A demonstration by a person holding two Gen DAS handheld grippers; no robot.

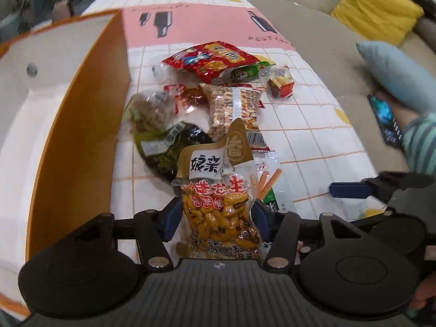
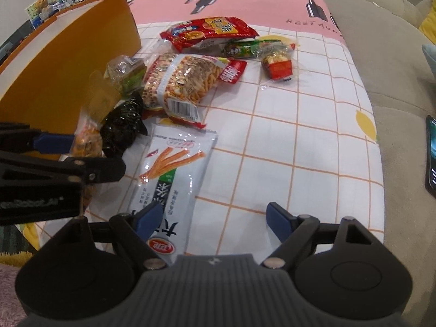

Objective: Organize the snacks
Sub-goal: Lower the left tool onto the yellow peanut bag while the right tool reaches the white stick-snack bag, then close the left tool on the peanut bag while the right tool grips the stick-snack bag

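My left gripper (image 1: 215, 218) is shut on a clear peanut packet (image 1: 218, 209) with a gold top and holds it upright above the table. It also shows in the right wrist view (image 2: 88, 141), blurred. My right gripper (image 2: 215, 218) is open and empty, low over a white packet with orange sticks (image 2: 174, 163). Several snacks lie in a pile: a red bag (image 2: 209, 31), a twisted-cracker bag (image 2: 182, 84), a black packet (image 2: 124, 128), a small fries-shaped packet (image 2: 278, 65). An orange box (image 1: 81, 114) with a white inside stands at the left.
The table has a checked cloth (image 2: 299, 141) with a pink band at the far end. A beige sofa (image 2: 395, 81) runs along the right, with a phone (image 2: 432, 152) on it. A yellow cushion (image 1: 378, 8) and a blue cushion (image 1: 392, 73) lie there.
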